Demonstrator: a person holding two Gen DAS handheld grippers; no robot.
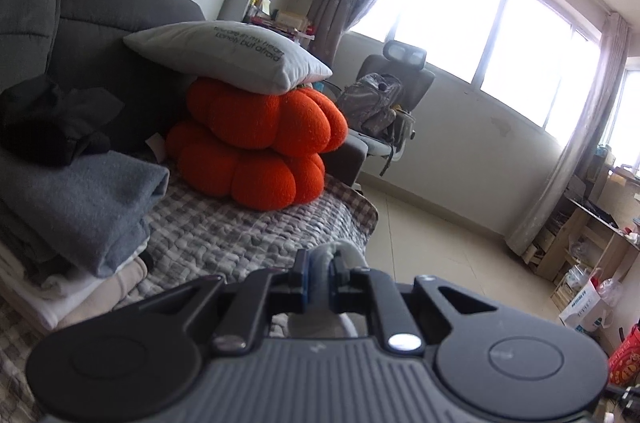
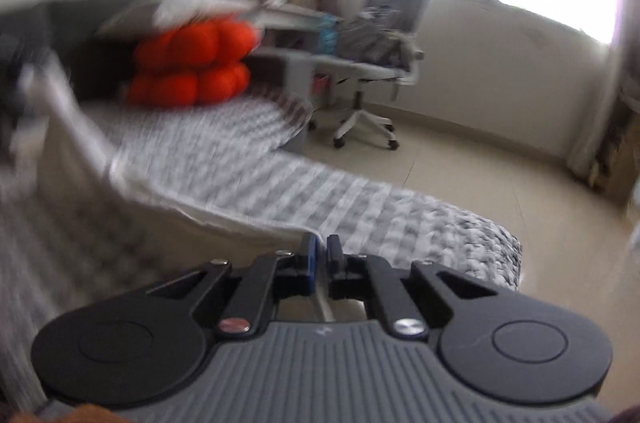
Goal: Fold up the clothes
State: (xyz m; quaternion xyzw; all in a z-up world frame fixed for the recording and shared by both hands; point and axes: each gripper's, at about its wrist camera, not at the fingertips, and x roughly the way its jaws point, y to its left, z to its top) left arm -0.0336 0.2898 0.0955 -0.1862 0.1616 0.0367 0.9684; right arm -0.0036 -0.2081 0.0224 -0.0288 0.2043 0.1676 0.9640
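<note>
Holding a light grey fabric fold [image 1: 320, 273], the left gripper [image 1: 319, 277] has its jaws pinched tight on it just above the checked quilt [image 1: 248, 227] covering the sofa [image 1: 80, 7]. Same view: stack of folded clothes [image 1: 80, 207] at left, grey piece on top, white and beige layers under it, so part of the job looks done. Dark garment [image 1: 52, 119] lies crumpled on top at the back of the stack, not folded, likely still to do. Orange cushions [image 1: 260, 143] with a grey pillow [image 1: 228, 53] on top sit further back, clear of the work. Backpack [image 1: 374, 103] sits on the office chair [image 1: 404, 79]; can't see into it. Bag [image 1: 588, 303] on the floor by the desk at right, contents unreadable. Right wrist view is heavily motion-blurred. Right gripper [image 2: 320, 263] jaws are nearly pressed together on a thin white edge of cloth [image 2: 240, 215] that runs from the jaws up to the left, raised off the quilt. Judgement: both hands hold the same pale garment, mid-fold, lifted and not yet laid flat or stacked.
</note>
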